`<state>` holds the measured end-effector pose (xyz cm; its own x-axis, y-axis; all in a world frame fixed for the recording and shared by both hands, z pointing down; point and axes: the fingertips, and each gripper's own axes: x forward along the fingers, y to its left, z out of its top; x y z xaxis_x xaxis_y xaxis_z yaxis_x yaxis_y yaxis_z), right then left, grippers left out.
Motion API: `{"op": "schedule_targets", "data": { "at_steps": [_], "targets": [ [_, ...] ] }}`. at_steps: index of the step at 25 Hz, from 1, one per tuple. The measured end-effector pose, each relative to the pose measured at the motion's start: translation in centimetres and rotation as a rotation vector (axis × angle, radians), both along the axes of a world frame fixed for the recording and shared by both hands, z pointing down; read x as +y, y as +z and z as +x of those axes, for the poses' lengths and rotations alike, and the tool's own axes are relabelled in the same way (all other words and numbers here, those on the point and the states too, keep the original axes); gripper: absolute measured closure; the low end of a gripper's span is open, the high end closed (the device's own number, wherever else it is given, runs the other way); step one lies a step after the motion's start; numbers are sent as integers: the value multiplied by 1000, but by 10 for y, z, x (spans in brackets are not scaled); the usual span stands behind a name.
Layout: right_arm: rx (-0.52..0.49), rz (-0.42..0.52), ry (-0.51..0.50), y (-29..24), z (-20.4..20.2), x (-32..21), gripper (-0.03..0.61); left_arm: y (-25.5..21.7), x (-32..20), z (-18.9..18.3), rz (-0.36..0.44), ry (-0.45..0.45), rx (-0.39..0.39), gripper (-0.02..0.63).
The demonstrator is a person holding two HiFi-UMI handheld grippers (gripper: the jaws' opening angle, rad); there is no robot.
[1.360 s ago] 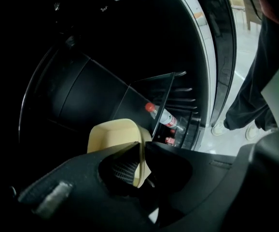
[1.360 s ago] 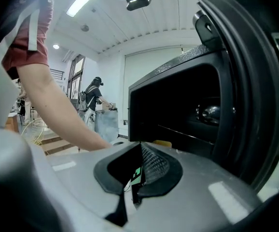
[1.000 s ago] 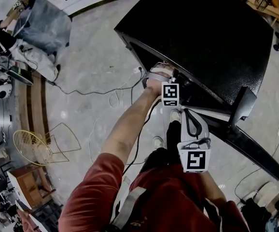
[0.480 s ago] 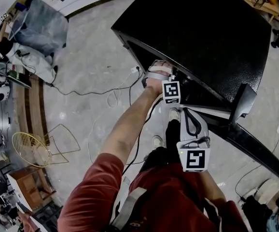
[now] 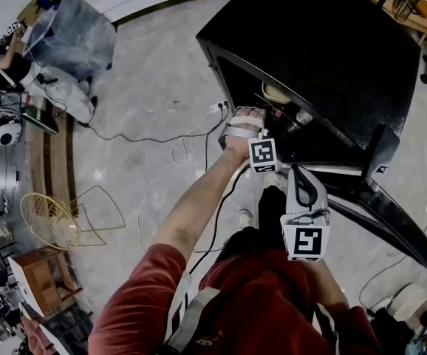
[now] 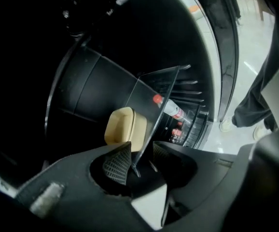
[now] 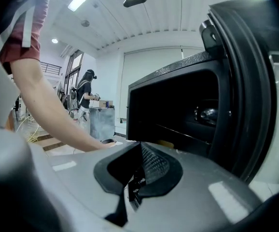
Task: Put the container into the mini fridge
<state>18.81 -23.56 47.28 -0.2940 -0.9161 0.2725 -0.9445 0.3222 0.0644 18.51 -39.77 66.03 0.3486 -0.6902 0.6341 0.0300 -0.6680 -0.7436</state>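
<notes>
One container (image 6: 122, 125) — cream, round-cornered; inside mini fridge (image 5: 332, 43)

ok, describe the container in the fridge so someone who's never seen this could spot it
Find the black mini fridge standing open on the floor. Inside, against the dark interior, a small cream container with rounded corners sits beside a clear shelf panel. It is the only pale, boxy item there; the nearby bottle is slim with a red cap.

Glossy mini fridge (image 5: 332, 50); matt plastic container (image 6: 122, 125).
</notes>
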Motion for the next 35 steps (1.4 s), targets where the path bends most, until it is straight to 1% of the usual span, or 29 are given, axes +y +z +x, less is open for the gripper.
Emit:
{"op": "schedule_targets", "data": {
  "at_steps": [3, 5, 11, 14, 19, 23, 24, 25, 27, 30, 32, 35],
  "targets": [
    [17, 6, -12, -1, -4, 5, 580, -5, 18, -16, -13, -41, 35, 466],
    [13, 7, -13, -3, -9, 9, 580, -7, 35, -27, -37, -69, 60, 466],
    [16, 20, -45, -6, -28, 30, 580, -13, 100, -59, -78, -123, 116, 466],
    [17, 18, -60, -4, -35, 43, 580, -19, 130, -81, -91, -177, 152, 466],
    [28, 17, -82, -2, -45, 59, 580, -45, 169, -113, -112, -300, 290, 468],
    [63, 28, -112, 3, -50, 71, 580, -67, 193, -134, -101, -377, 366, 468],
    [62, 32, -118, 2, -53, 73, 580, -74, 198, -140, -97, -401, 395, 468],
    [61, 34, -124, 1, -56, 76, 580, -82, 202, -146, -95, -431, 436, 469],
    [69, 29, -133, 2, -58, 81, 580, -99, 210, -158, -101, -505, 553, 475],
    [56, 42, -153, -7, -65, 85, 580, -126, 221, -176, -107, -623, 782, 480],
    [46, 65, -172, -19, -72, 86, 580, -146, 229, -188, -86, -670, 913, 480],
    [47, 89, -194, -28, -80, 85, 580, -170, 239, -204, -29, -692, 1026, 480]
  ]
}}
